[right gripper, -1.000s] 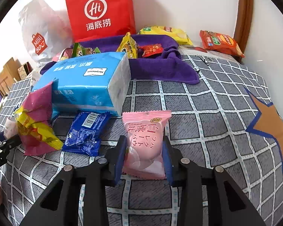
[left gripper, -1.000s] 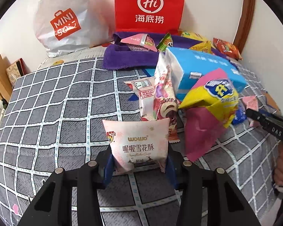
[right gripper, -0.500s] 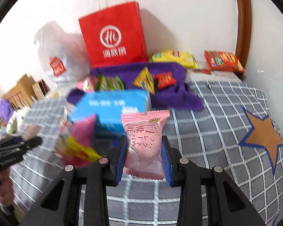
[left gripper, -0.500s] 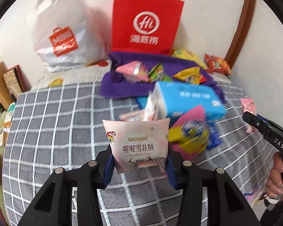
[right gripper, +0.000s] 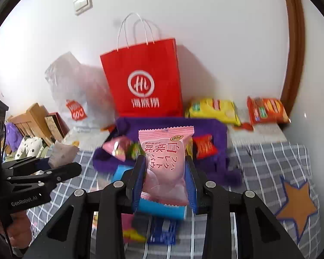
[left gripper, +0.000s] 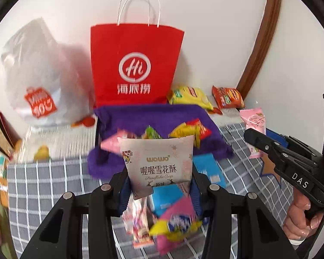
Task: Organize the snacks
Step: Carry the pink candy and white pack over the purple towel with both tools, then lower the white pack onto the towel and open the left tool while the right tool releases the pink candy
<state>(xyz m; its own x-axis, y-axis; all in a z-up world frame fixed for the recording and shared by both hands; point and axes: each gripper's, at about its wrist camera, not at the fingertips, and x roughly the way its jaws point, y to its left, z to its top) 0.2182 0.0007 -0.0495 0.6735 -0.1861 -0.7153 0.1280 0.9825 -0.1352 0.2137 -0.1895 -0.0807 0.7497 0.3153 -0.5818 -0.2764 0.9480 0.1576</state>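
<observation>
My left gripper (left gripper: 159, 185) is shut on a pale pink "wowo" snack packet (left gripper: 159, 164) and holds it high above the bed. My right gripper (right gripper: 165, 179) is shut on a pink peach-flavour snack packet (right gripper: 165, 164), also lifted. The right gripper with its packet shows at the right of the left wrist view (left gripper: 254, 127); the left gripper shows at the left of the right wrist view (right gripper: 54, 168). Below lie a blue tissue pack (left gripper: 207, 168) and a pink-yellow snack bag (left gripper: 177, 224). A purple cloth (left gripper: 162, 116) holds several small snacks.
A red paper bag (left gripper: 136, 64) stands against the wall behind the purple cloth, with a white plastic bag (left gripper: 38, 79) to its left. A yellow bag (right gripper: 211, 110) and an orange bag (right gripper: 266, 110) lie by the wall. The bed has a grey checked cover (right gripper: 270, 161).
Both grippers have risen from the bed with their packets held. The views now look from higher up toward the red bag and the purple cloth.
</observation>
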